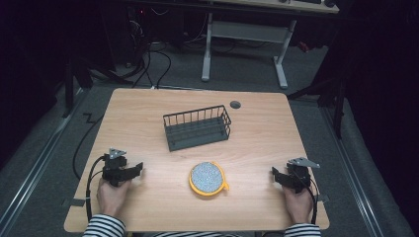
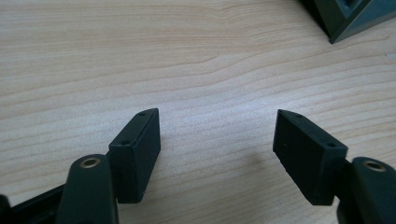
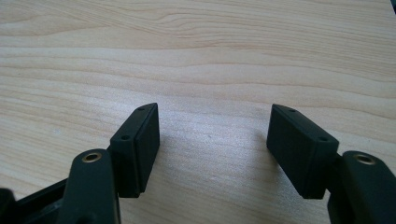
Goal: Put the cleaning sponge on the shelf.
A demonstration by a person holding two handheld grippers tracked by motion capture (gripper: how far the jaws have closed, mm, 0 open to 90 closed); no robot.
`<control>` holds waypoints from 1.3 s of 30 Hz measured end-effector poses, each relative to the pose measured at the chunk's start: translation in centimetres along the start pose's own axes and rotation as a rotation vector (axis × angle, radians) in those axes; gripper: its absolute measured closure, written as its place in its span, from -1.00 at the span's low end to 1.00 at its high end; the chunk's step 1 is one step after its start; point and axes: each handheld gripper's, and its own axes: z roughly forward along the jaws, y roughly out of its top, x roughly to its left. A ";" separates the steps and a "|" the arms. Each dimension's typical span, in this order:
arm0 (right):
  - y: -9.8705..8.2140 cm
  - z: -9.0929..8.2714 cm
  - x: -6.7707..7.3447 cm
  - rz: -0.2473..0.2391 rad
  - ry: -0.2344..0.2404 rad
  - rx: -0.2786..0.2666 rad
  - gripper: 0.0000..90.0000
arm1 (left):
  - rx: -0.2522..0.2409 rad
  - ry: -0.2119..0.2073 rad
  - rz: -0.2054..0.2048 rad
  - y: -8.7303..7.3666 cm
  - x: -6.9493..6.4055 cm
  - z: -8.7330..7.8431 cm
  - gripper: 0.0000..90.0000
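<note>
While claws rest apart, wire basket (image 1: 197, 127) behind round sponge (image 1: 208, 178), unobstructed

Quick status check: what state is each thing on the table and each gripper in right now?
Basket: upright, empty, mid-table.
Sponge: lying flat, near the front edge, apart from the basket, untouched.
Left gripper: open, nothing between the jaws, low over bare table.
Right gripper: open, nothing between the jaws, low over bare table.

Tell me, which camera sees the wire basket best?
The high view: the whole dark wire basket stands mid-table, behind the round yellow-rimmed sponge. The left gripper view catches just one corner at its top right; the right gripper view looks over bare wooden table.
</note>
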 end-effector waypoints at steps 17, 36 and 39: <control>0.0 0.0 0.0 -0.001 0.000 0.000 -0.22 | -0.020 -0.066 0.049 4.0 -1.7 -1.4 -0.20; 0.0 0.0 0.0 -0.001 0.001 0.000 -0.22 | -0.034 -0.105 0.105 11.4 -4.5 -2.0 -0.13; 0.0 0.0 0.0 -0.001 0.001 0.001 -0.22 | -0.026 -0.102 0.118 12.5 -5.0 -1.6 -0.13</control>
